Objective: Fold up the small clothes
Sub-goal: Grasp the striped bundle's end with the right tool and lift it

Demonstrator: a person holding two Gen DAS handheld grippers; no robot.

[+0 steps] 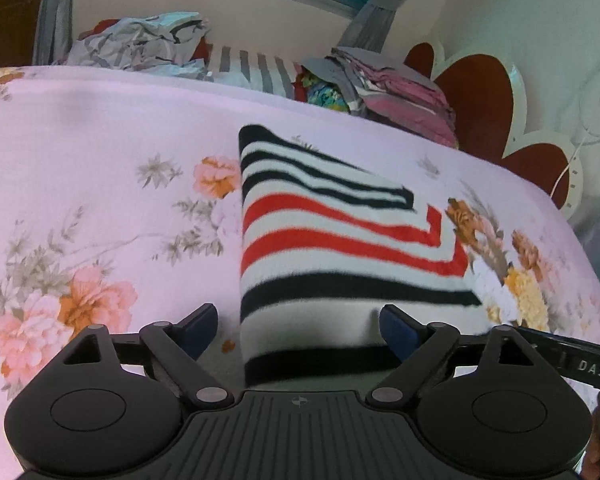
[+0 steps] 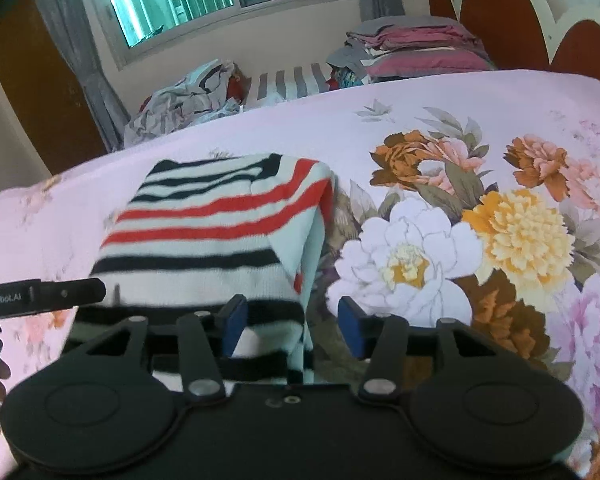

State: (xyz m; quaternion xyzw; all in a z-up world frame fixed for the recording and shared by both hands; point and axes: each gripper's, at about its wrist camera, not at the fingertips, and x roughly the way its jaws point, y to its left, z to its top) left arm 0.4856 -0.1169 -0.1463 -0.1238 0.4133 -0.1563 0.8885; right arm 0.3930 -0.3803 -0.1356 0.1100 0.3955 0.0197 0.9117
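That soft white knit sweater with black and red stripes (image 1: 340, 240) lying folded on the floral pink bed sheet (image 1: 80, 140) looks light and floppy, so I'd pinch its near hem at 6 o'clock, both the left gripper (image 1: 298, 330) and right gripper (image 2: 292, 326) having jaws wide apart around nothing.

A white knit garment (image 1: 340, 248) with black and red stripes lies folded flat on the floral bedsheet (image 1: 80, 152).

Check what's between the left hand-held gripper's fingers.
The striped sweater's near left corner lies between the open fingers of the left hand-held gripper, in the left wrist view.
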